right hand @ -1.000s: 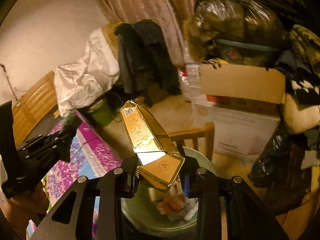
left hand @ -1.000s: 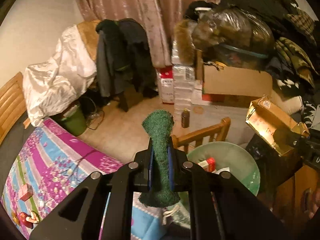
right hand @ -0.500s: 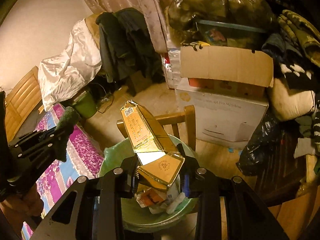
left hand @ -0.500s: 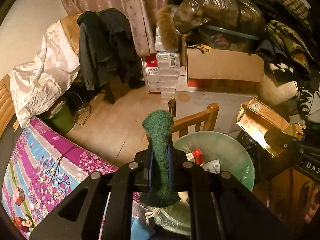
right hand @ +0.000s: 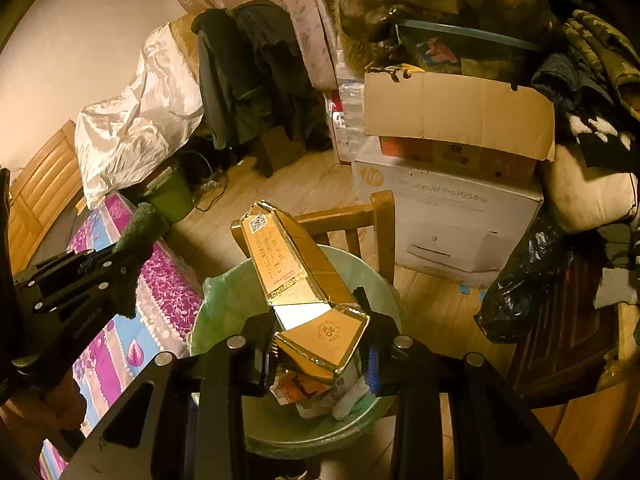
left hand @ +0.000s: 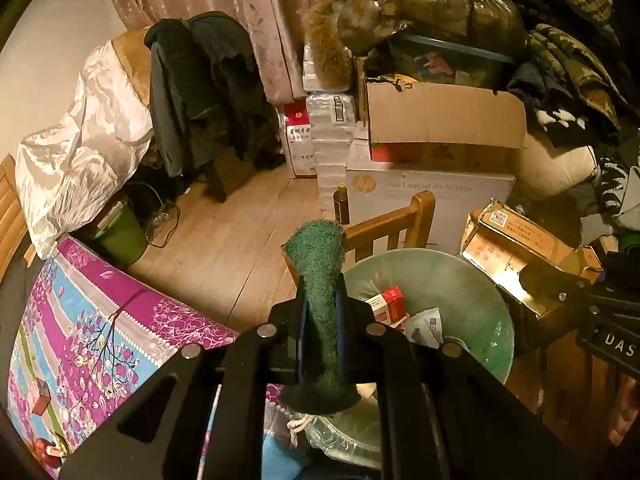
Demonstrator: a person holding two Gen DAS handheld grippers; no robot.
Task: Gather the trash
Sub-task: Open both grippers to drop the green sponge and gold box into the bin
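Already in the bin: a red-and-white carton [left hand: 390, 304], crumpled paper [left hand: 426, 322] and other scraps are seen lying in the green-lined trash bin [right hand: 224, 304], so part of the collecting is judged done.
Left gripper [left hand: 320, 320]: its jaws are clamped on a green scouring pad [left hand: 320, 280], which is pinched at the waist and stands up between them.
Pad position: it is held at the bin's left rim, over the edge of the flowered bedspread [left hand: 100, 320] rather than squarely over the opening; it is not yet dropped.
Right gripper [right hand: 316, 344]: its jaws are closed on a flattened gold carton [right hand: 292, 276], gripped at its lower end.
Carton position: it is held above the bin's opening, its free end tilted up toward the wooden chair [right hand: 380, 224] at the bin's far rim; it is not yet released.
Left to do: both held pieces are judged ready for release, the carton first since it is already over the opening; the pad is judged to need a small shift toward the bin's middle.
Further trash: a small red box [left hand: 40, 396] is seen near the bedspread's lower left edge; whether it counts as trash cannot be told.
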